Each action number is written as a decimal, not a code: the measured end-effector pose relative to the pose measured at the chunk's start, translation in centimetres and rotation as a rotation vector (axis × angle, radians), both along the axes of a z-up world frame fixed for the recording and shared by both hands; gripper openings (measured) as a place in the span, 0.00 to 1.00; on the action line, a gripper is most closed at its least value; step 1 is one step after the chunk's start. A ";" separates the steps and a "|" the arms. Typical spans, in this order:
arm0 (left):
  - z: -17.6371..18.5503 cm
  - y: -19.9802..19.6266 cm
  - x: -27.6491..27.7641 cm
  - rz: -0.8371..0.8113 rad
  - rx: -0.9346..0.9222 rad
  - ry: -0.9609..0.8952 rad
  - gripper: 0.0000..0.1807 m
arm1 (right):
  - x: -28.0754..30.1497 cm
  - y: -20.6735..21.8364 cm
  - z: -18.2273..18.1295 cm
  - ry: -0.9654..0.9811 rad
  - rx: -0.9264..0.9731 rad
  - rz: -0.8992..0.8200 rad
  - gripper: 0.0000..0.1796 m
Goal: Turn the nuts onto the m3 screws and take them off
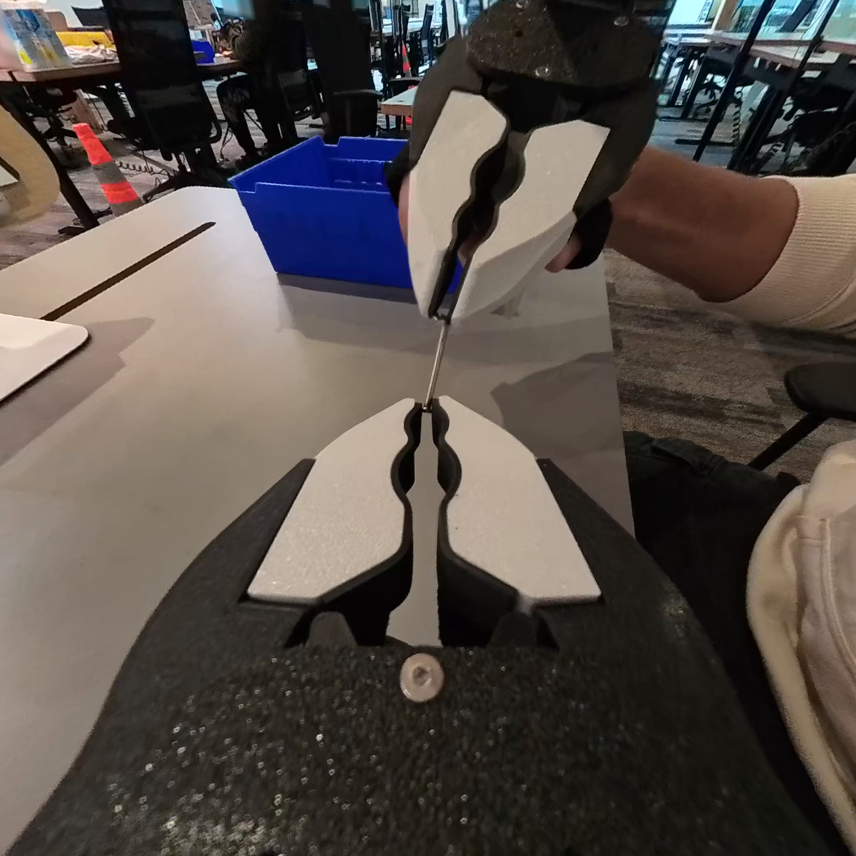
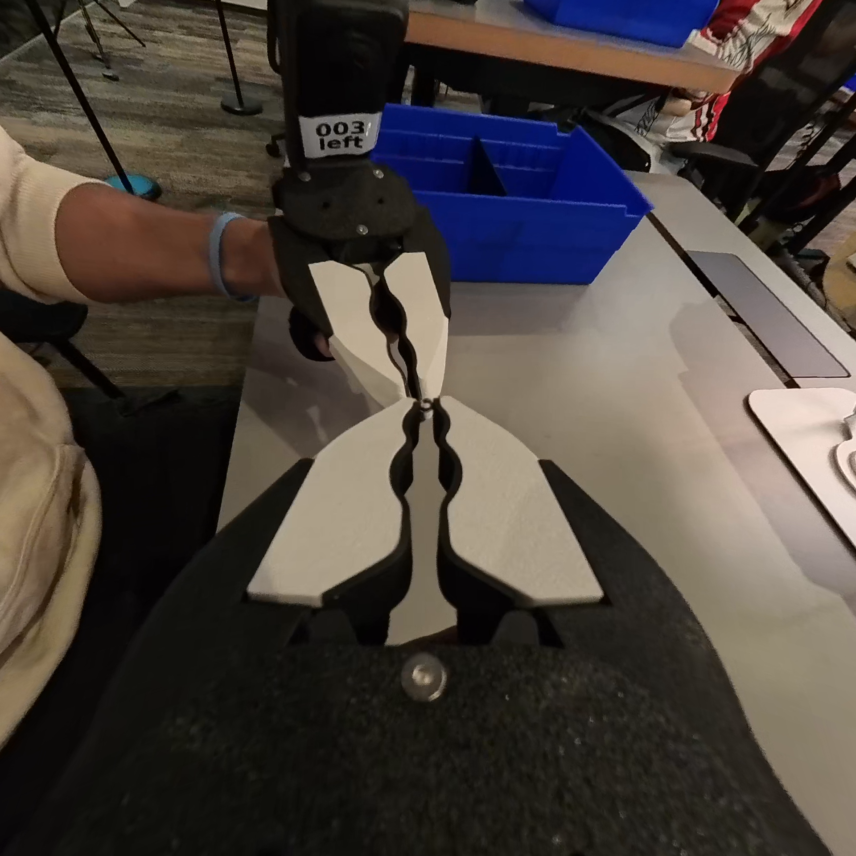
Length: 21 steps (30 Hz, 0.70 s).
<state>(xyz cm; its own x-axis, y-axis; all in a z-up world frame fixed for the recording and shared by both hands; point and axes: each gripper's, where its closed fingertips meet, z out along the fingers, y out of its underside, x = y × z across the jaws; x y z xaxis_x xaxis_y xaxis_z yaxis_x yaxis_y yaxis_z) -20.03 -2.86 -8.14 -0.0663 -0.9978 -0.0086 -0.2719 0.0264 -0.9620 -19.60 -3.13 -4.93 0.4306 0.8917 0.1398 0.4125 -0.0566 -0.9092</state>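
- The left gripper [image 1: 427,404] has its fingers nearly closed, their tips pinching the lower end of a thin metal screw [image 1: 435,363].
- In the left wrist view the screw runs as a slim rod up from those tips to the right gripper [image 1: 442,315], which comes in from above and also clamps it between almost-closed fingers.
- The screw is thus held in the air above the grey desk [image 1: 185,417], one end in each gripper and touching nothing else.
- In the right wrist view the right gripper [image 2: 426,407] shows its tips closed on a small silvery piece, probably the nut [image 2: 426,407]; it is too small to tell for sure.
- There the left gripper [image 2: 419,393] points toward the camera, tip to tip with the right one, so the screw is seen end-on and mostly hidden.
- A hand [image 2: 259,264] with a blue wristband [image 2: 217,254] holds the left gripper; the forearm ends in a cream sleeve [image 2: 28,222].
- A forearm [image 1: 695,222] in a cream sleeve reaches in from the right of the left wrist view, behind the right gripper.
- A blue bin [image 2: 532,217] with a dark divider stands on the desk behind the grippers, well apart from the screw.
- A white board [image 2: 806,444] lies at the desk's edge, off to one side.
- An orange cone [image 1: 104,166] stands on the carpet beyond the desk.
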 end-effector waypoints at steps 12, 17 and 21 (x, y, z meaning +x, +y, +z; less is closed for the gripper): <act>0.5 -0.8 -0.4 -0.156 -0.243 -0.067 0.02 | -0.4 -0.8 0.5 0.034 -0.012 0.054 0.03; 1.0 -1.8 -1.0 -0.272 -0.339 -0.067 0.02 | -0.8 -1.4 1.2 0.055 0.003 0.087 0.03; 1.7 -2.6 -1.3 -0.406 -0.477 -0.078 0.02 | -1.1 -1.8 2.2 0.119 -0.003 0.133 0.03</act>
<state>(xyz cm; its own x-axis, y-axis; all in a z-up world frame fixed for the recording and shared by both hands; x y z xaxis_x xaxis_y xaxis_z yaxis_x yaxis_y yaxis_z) -21.31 -5.45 -6.46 -0.4574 -0.7887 0.4108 -0.2584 -0.3241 -0.9100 -20.73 -4.96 -2.70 0.3225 0.9420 0.0925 0.3064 -0.0114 -0.9518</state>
